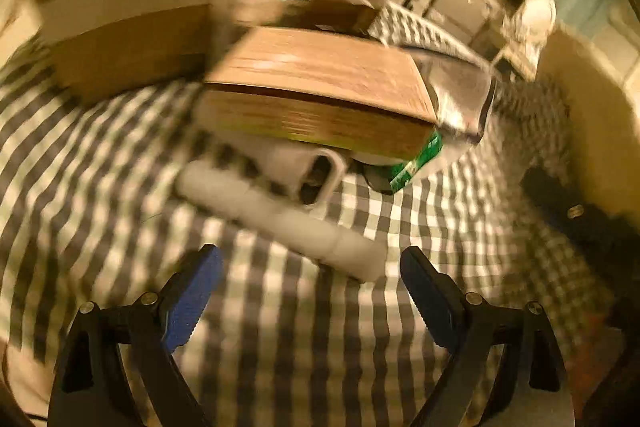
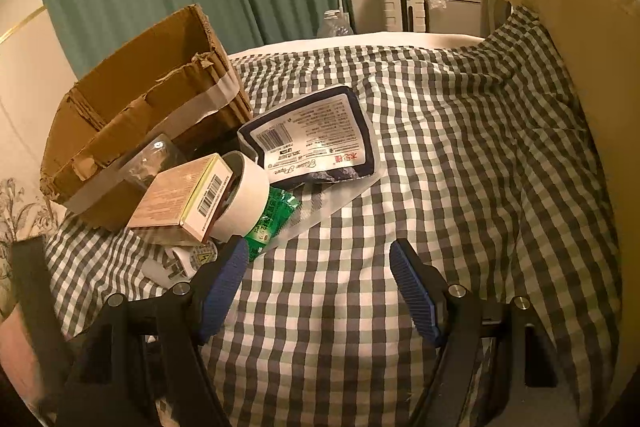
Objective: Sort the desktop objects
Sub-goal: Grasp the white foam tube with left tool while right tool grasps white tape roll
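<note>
On my left wrist view everything is smeared by blur. My left gripper (image 1: 310, 291) stands wide with nothing between its blue pads, above the checked green, grey and white cloth (image 1: 280, 347). Just beyond it lies a long white ridged object (image 1: 280, 219) that I cannot identify. Behind that, a white mug-like handle (image 1: 320, 179) is half buried under a thick tan-edged book-like block (image 1: 320, 87), which also covers most of a green printed packet (image 1: 416, 163).

On my right wrist view, my right gripper (image 2: 316, 287) is parted about halfway and holds nothing, over bare checked cloth (image 2: 440, 167). The pile sits toward the cloth's left edge, left of the gripper. Nearest is a small white item with a yellow lightning warning sticker (image 2: 188, 263), partly hidden by the finger. Then comes a pink carton with a barcode (image 2: 180, 199), a white tape roll (image 2: 248, 195) leaning on it, and the green packet (image 2: 272, 219), its print too small to read. Farther on is a navy-edged tissue pack (image 2: 316, 135) reading "Tissue Paper". At the back stands a torn brown cardboard box (image 2: 132, 115), its near corner cut off by a clear plastic piece (image 2: 148, 163).
</note>
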Demonstrator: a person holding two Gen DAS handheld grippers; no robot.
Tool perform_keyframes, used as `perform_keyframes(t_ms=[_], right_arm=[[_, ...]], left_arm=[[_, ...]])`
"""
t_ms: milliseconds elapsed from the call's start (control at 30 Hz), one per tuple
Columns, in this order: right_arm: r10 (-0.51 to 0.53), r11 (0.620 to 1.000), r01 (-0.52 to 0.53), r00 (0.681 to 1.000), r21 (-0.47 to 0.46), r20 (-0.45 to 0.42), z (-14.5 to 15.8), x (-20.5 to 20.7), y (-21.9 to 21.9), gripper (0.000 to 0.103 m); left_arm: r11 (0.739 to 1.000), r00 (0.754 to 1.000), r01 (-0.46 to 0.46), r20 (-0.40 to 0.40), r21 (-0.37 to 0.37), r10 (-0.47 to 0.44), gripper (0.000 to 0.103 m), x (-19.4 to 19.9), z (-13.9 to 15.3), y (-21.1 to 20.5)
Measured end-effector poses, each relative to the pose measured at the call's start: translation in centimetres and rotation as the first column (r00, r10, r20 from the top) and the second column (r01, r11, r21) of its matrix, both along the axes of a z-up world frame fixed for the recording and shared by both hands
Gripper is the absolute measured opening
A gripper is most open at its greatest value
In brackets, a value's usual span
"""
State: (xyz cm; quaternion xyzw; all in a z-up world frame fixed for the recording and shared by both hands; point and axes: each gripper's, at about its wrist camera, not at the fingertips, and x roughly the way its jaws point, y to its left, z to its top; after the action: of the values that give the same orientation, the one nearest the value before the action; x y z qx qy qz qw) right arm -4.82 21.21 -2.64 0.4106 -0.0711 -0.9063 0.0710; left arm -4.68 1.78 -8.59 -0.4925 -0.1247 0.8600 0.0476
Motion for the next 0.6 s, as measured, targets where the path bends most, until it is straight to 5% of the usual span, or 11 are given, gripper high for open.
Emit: perform_keyframes(t_ms=[167,300,433,600], right_arm=[[-0.016,1.0,0.016,1.0,0.012,0.0,0.0,0.0,0.2,0.073],[-0.003,1.0,0.003,1.0,0.027,-0.001,-0.1,-0.1,-0.3,0.073],[0.034,0.999,-0.033,0.999,0.038,-0.01,-0.2,-0.5,-1.0,0.073],[0.117,0.991,-0.119,0.993,0.054,0.034,-1.6,-3.0,-2.9,0.073]], left_arm=[[0.995,0.999,-0.033,-0.035,-0.097,0.03,0.091,-1.0,-0.9,1.6],[0.997,0.996,0.049,-0.076,-0.063,-0.053,0.041,0.1,-0.1,1.8],[0.997,0.993,0.068,-0.095,-0.024,-0.07,0.015,0.5,1.1,0.7],[0.999,0.998,0.006,-0.055,0.038,-0.004,0.007,1.6,1.5,-2.9]])
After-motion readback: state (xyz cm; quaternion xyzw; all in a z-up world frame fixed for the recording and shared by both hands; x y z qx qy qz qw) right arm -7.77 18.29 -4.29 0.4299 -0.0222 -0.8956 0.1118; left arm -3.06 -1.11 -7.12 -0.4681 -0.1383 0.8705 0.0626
